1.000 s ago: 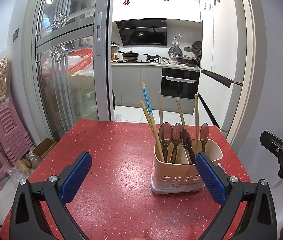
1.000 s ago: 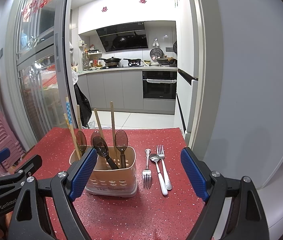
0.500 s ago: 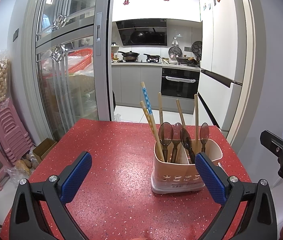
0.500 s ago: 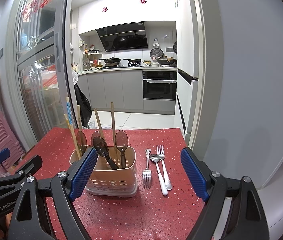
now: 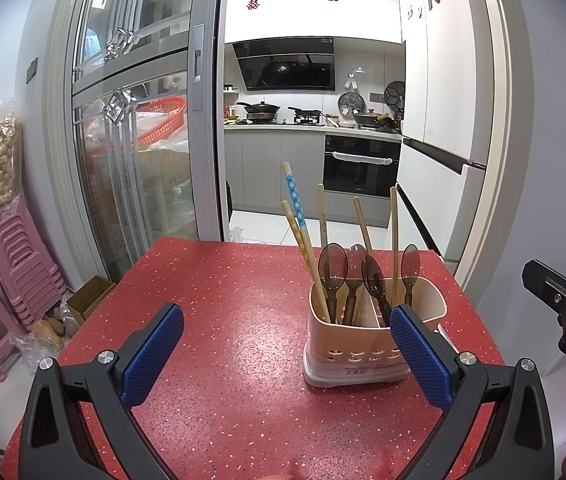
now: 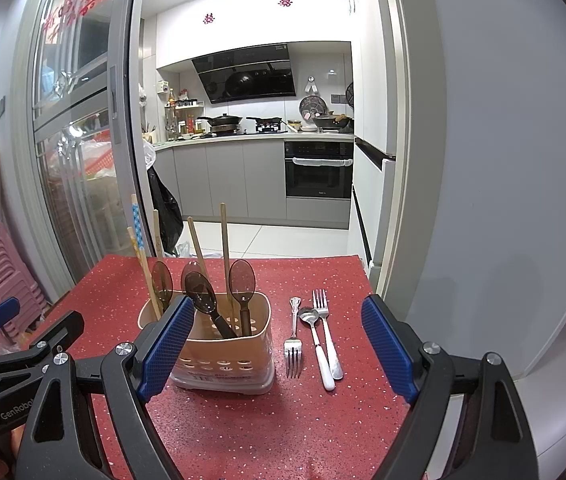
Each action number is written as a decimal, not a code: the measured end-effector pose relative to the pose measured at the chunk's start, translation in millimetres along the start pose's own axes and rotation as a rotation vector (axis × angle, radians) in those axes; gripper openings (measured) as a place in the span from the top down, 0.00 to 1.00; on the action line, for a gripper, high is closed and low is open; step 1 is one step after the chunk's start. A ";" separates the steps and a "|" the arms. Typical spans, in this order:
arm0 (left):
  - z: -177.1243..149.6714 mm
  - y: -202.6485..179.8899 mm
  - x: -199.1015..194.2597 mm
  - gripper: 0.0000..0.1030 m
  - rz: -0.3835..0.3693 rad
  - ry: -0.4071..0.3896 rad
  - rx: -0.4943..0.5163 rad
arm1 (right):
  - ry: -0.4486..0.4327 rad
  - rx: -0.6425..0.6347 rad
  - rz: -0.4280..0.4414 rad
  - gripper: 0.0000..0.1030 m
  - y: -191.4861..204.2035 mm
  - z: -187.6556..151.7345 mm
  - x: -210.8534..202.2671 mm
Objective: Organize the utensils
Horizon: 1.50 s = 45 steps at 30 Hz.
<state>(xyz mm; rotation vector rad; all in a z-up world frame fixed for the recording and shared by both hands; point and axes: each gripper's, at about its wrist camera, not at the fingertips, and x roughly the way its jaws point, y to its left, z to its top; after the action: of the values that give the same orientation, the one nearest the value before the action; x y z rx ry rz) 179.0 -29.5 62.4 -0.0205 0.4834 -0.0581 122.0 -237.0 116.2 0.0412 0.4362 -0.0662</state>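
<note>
Utensils sit in two groups on the red speckled tabletop (image 6: pixel 243 420). A beige plastic caddy with slotted lower walls (image 6: pixel 223 356) stands near the middle of the table and holds several translucent brown plastic spoons (image 6: pixel 241 280), bowls up, along with a handful of wooden chopsticks (image 6: pixel 225 236), one of them banded in blue with white dots (image 6: pixel 136 220). The chopsticks lean at different angles. In the left wrist view an inner divider splits the caddy (image 5: pixel 371 344) into compartments, with spoons (image 5: pixel 333 266) on both sides of it.

Just beside the caddy, on the side toward the grey wall, three metal pieces lie flat and roughly parallel: a silver fork with an ornate handle (image 6: pixel 293 340), tines toward the camera; a metal spoon with a white handle (image 6: pixel 317 348); and a second silver fork (image 6: pixel 326 332), tines away from the camera. The spoon and second fork lie close together, possibly touching.

The right gripper (image 6: pixel 279 348) hangs above the near table edge with its blue-padded jaws spread wide and nothing between them. The left gripper (image 5: pixel 283 356) likewise stands wide apart and empty, over bare tabletop to the left of the caddy.
</note>
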 end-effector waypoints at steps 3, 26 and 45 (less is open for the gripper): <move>-0.6 0.2 -0.2 0.00 -0.001 0.001 -0.001 | 0.000 -0.001 0.000 0.15 -1.0 0.0 -0.1; -0.4 -1.8 2.3 0.00 0.001 0.001 0.003 | -0.002 0.001 0.000 0.15 -1.7 0.3 -1.7; 0.1 -0.8 2.3 0.00 -0.006 0.003 0.012 | -0.003 0.002 0.000 0.15 -1.4 0.7 -2.3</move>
<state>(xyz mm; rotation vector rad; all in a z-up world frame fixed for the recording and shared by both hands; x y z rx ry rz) 181.0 -30.4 61.4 -0.0096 0.4863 -0.0668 120.1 -238.4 117.8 0.0430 0.4334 -0.0664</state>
